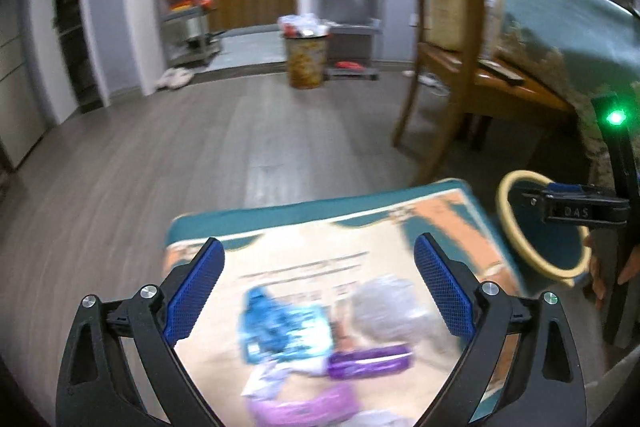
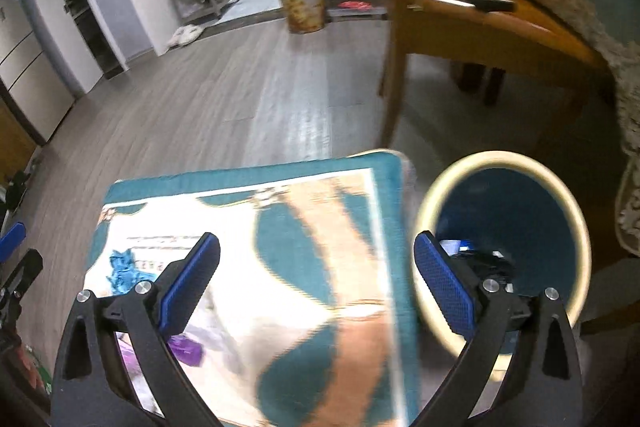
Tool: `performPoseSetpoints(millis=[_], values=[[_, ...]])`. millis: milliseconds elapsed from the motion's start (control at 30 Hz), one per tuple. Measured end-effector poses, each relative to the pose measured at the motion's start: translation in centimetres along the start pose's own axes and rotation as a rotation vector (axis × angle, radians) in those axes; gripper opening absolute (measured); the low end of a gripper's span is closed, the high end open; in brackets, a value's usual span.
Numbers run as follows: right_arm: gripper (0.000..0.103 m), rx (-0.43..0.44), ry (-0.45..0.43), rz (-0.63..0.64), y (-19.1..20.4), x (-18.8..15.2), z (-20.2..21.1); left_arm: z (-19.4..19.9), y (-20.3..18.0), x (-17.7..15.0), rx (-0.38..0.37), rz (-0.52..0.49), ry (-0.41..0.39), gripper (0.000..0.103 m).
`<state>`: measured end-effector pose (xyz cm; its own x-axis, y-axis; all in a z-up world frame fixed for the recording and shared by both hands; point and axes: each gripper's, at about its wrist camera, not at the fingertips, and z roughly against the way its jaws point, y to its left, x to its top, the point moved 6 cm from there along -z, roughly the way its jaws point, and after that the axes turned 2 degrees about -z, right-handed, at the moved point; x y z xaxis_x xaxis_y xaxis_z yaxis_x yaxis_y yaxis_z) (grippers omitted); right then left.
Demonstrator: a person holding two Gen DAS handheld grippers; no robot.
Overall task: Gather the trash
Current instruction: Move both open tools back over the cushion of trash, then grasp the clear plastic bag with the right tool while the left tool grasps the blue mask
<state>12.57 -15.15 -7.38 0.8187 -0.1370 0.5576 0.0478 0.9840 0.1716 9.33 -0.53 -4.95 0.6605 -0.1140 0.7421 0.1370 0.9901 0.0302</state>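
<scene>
Teal-bordered mat (image 1: 280,211) covers a raised surface beside a round bin (image 1: 536,251) with a cream rim. Trash lies on the mat: a blue wrapper (image 1: 280,323), a grey crumpled bag (image 1: 400,311), a purple wrapper (image 1: 368,363) and a second, paler purple piece (image 1: 304,407) at the lower edge. Images are blurred; finer detail cannot be read.

Handling, as judged: all four pieces look like thin film or foil, light, soft and crushable, likely slick. None appears fragile. The purple wrapper is long and narrow and is best pinched across its middle. The blue wrapper and grey bag are bunched, so a raised fold near the centre offers the surest hold.

Left gripper (image 1: 320,291) is spread wide with nothing between its pads. It hangs above the mat, angled down, with the trash just below and ahead of its fingers. The blue wrapper lies toward the left finger, the grey bag toward the right.

Right gripper (image 2: 316,287) is likewise spread wide and empty. It straddles the mat's right edge, its right finger over the bin mouth. Dark and pale scraps (image 2: 484,259) already lie inside the bin. The remaining trash sits to its left, near the left gripper
</scene>
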Motion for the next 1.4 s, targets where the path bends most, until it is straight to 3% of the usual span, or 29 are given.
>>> performPoseSetpoints(millis=[233, 533, 667, 700, 800, 900, 967, 1067, 1300, 1400], values=[[0.096, 0.025, 0.061, 0.062, 5.8, -1.2, -3.4, -0.7, 7.3, -2.7, 0.075, 0.126, 0.063, 0.095], [0.096, 0.035, 0.178, 0.154, 8.5, -4.8, -6.8, -3.9, 11.4, -5.4, 0.158, 0.186, 0.158, 0.095], [0.095, 0.102, 0.263, 0.160, 9.0, -6.8, -8.0, -5.3, 11.4, -6.5, 0.147, 0.198, 0.207, 0.095], [0.092, 0.116, 0.284, 0.164, 9.3, -7.3, -8.4, -5.7, 11.2, -6.7, 0.145, 0.189, 0.217, 0.095], [0.065, 0.146, 0.341, 0.175, 9.9, -8.5, -9.6, -6.5, 10.8, -6.9, 0.146, 0.176, 0.236, 0.095], [0.028, 0.210, 0.379, 0.132, 10.1, -8.8, -9.9, -7.0, 10.1, -7.2, 0.123, 0.177, 0.248, 0.095], [0.025, 0.225, 0.363, 0.110, 10.1, -8.2, -9.5, -7.4, 9.2, -7.5, 0.094, 0.157, 0.260, 0.095], [0.024, 0.229, 0.331, 0.080, 9.8, -7.2, -8.8, -8.3, 7.8, -7.9, 0.055, 0.134, 0.291, 0.089], [0.024, 0.207, 0.311, 0.071, 8.3, -6.3, -7.9, -10.5, 4.6, -9.6, -0.005, 0.069, 0.395, 0.050], [0.024, 0.199, 0.305, 0.061, 7.4, -6.0, -7.7, -10.8, 4.2, -9.9, -0.038, 0.089, 0.413, 0.041]])
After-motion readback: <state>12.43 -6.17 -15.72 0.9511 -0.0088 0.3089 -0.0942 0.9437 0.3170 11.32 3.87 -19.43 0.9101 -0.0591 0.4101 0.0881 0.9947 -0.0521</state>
